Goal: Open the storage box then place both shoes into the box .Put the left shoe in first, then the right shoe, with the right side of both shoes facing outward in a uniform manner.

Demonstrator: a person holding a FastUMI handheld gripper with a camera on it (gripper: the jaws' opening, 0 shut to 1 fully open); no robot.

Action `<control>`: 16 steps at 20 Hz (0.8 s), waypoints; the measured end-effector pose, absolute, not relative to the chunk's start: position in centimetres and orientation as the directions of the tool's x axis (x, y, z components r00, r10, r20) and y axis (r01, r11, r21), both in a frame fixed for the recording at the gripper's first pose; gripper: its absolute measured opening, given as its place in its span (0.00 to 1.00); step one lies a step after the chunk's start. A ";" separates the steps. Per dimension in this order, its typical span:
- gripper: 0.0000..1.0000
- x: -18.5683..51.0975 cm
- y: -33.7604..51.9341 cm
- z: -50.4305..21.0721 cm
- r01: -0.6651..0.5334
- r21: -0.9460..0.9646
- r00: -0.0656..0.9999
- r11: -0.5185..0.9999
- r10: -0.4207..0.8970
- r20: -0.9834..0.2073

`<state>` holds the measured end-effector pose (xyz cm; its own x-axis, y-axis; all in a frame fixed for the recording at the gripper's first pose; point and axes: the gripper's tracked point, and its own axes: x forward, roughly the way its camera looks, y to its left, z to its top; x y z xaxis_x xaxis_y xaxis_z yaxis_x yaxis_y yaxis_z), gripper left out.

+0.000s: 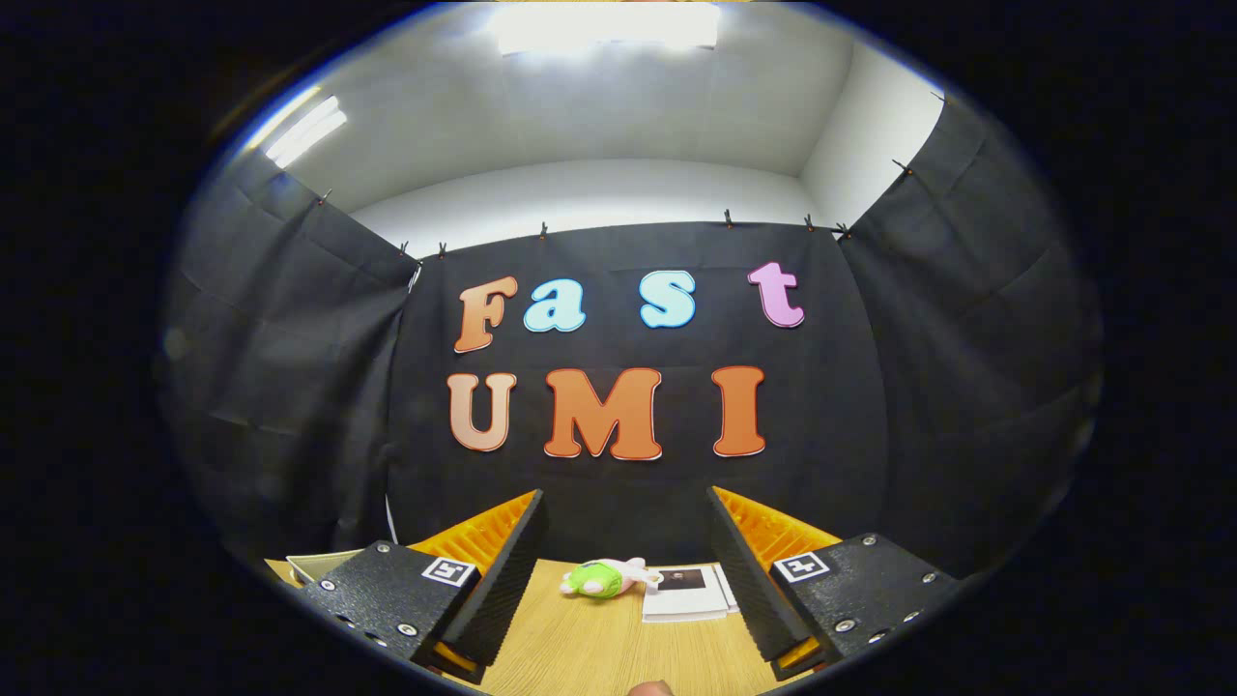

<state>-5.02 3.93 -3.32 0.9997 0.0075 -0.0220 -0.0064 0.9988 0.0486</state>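
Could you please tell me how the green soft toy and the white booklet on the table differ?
The soft toy is bright green with white and rounded, while the booklet is white, flat and rectangular. The toy lies beside the booklet's edge. Both rest on the wooden table, beyond the open gripper, whose fingers hold nothing.

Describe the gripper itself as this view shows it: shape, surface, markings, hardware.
The gripper has two wedge-shaped fingers with finely ribbed inner faces. Each sits on a textured block fastened with small round screws, and each block carries a square black-and-white marker. The fingers stand open, apart above the wooden table.
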 end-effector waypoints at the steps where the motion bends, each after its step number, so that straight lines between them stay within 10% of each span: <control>1: 0.96 -5.0 3.8 -3.3 0.002 0.044 1.000 0.999 -0.001 -0.019; 16: 0.96 -4.9 7.1 -3.6 -0.066 0.071 0.998 0.995 0.066 0.008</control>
